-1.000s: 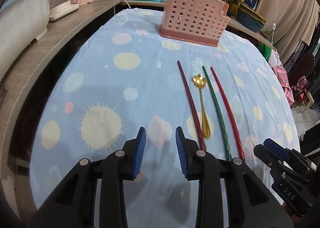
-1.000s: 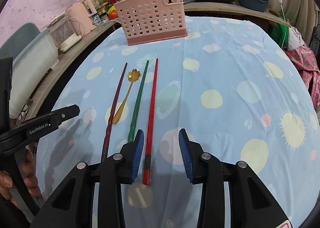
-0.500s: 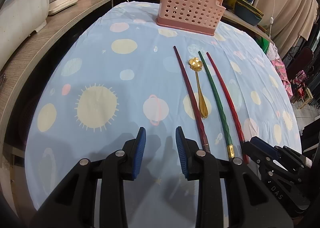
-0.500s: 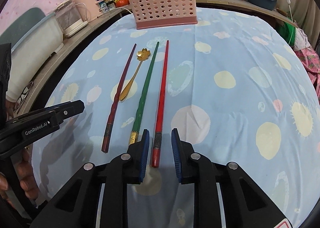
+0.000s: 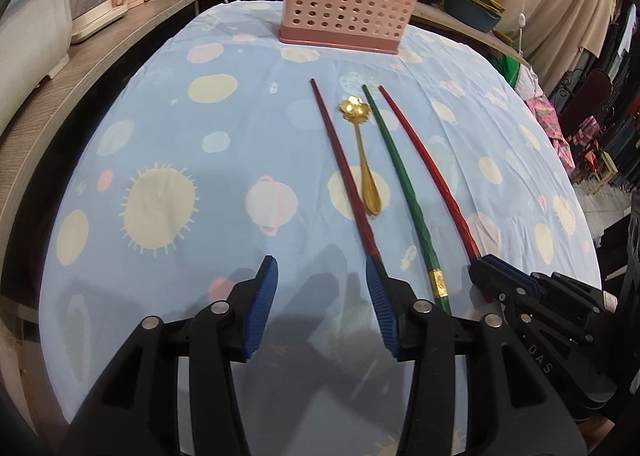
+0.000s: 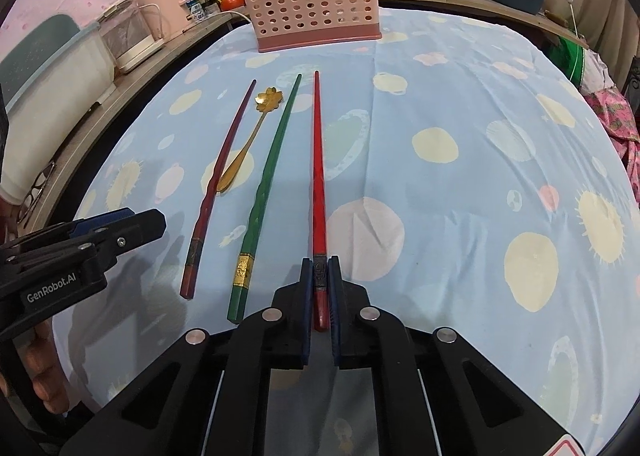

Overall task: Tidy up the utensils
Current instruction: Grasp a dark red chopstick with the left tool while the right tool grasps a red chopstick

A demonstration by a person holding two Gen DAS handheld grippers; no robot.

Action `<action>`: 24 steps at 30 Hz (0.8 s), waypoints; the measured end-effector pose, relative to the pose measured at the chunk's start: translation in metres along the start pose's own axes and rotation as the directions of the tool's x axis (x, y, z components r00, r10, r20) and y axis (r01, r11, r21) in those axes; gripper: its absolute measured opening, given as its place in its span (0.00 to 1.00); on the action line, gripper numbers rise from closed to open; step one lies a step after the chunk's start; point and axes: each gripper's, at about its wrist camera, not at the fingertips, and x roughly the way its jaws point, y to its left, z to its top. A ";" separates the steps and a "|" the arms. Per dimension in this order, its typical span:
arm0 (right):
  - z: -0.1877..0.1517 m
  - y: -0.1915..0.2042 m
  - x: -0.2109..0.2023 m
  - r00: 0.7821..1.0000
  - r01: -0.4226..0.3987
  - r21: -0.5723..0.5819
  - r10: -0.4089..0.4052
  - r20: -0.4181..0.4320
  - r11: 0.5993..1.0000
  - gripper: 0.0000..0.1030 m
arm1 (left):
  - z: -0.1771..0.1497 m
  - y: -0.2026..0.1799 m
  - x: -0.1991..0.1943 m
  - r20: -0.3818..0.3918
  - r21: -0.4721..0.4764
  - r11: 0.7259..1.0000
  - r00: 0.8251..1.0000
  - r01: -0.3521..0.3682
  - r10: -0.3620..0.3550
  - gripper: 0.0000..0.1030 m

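The right gripper [image 6: 320, 272] has its fingers [image 6: 306, 288] closed on the thick end of the red chopstick [image 6: 318, 160], which lies on the desk [image 6: 460, 196] pointing ahead. The left gripper [image 5: 322, 276] hangs with fingers [image 5: 266, 288] spread, the maroon chopstick [image 5: 344, 176] just beyond its right finger.

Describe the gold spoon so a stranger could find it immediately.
Start at the pink perforated utensil basket at the far end of the blue spotted tablecloth. In front of it lie four long utensils in a row. The gold spoon, second from left, is the shortest, metallic, with a flower-shaped end.
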 end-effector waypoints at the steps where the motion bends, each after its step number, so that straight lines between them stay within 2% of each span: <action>1: -0.001 -0.001 0.000 1.000 0.000 0.001 0.000 0.000 1.000 0.07 | -0.001 -0.003 0.001 -0.004 0.009 1.000 1.000 0.003 -0.003 0.43; 10: -0.003 -0.006 -0.002 1.000 -0.003 0.017 0.003 0.001 1.000 0.07 | -0.005 -0.021 0.009 -0.031 0.070 0.997 0.999 0.038 -0.036 0.44; 19: -0.003 -0.006 -0.002 1.000 -0.002 0.015 0.002 0.000 1.000 0.07 | -0.008 -0.021 0.017 -0.044 0.066 0.998 0.999 0.013 -0.010 0.41; 22: -0.004 -0.006 -0.002 1.000 -0.002 0.016 0.002 0.000 1.000 0.07 | -0.008 -0.018 0.017 -0.042 0.058 0.998 0.999 0.014 -0.011 0.33; 24: -0.004 -0.006 -0.002 1.000 -0.002 0.016 0.002 0.000 1.000 0.07 | -0.007 -0.016 0.017 -0.042 0.049 0.999 0.999 0.020 -0.018 0.24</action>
